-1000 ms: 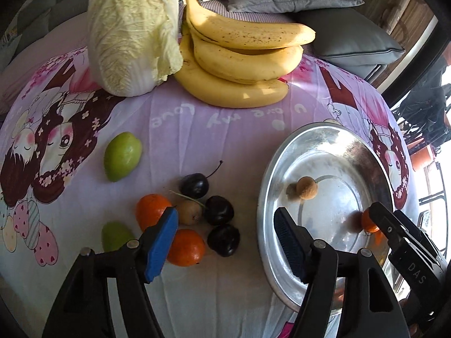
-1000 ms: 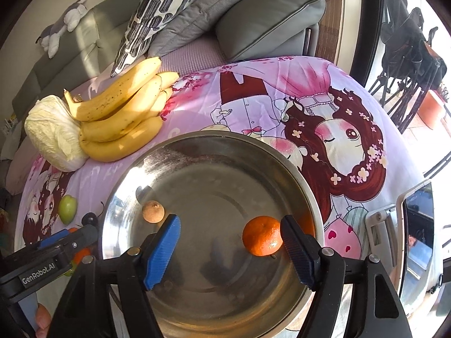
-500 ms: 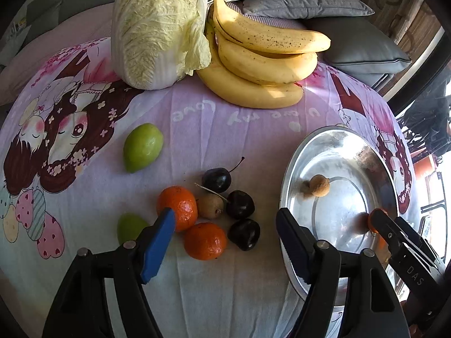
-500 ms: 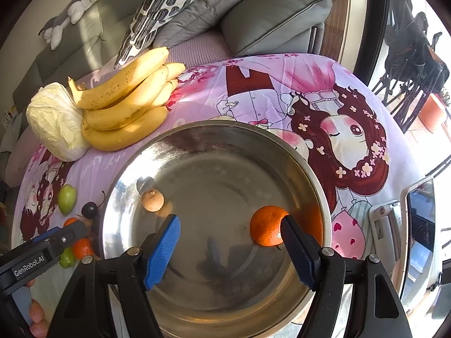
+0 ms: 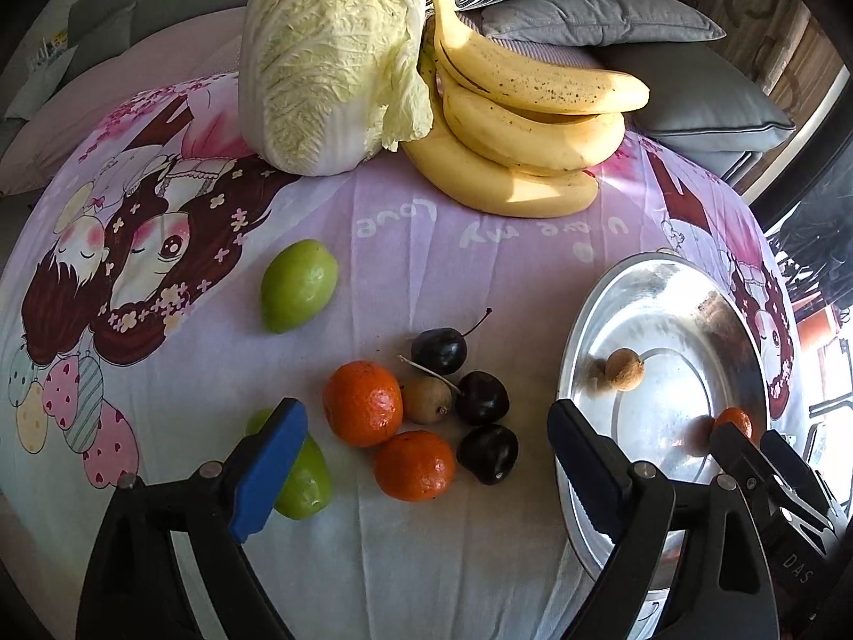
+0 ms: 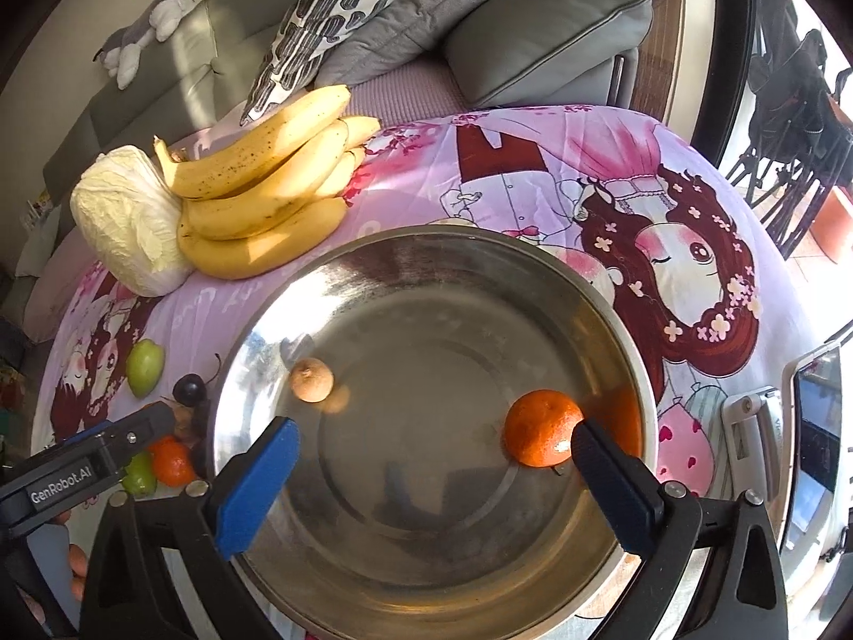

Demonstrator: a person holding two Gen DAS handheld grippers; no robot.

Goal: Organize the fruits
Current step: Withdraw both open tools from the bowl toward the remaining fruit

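Right wrist view: a glossy orange mandarin (image 6: 541, 434) lies in the round stainless-steel bowl (image 6: 373, 277) near its right wall, touching the right gripper (image 6: 434, 461)'s right pad, with a small brown longan-like fruit (image 6: 312, 380) well apart on the left. Its jaws have just been opening and stand wide, gripping nothing; 1 second ago they framed the mandarin more narrowly. Left wrist view: the left gripper (image 5: 426, 445) hangs over 2 more mandarins (image 5: 362, 409) and 3 dark cherries (image 5: 482, 397) on the pink cartoon-print cloth (image 5: 405, 245); its jaws have just been opening too, nothing held.
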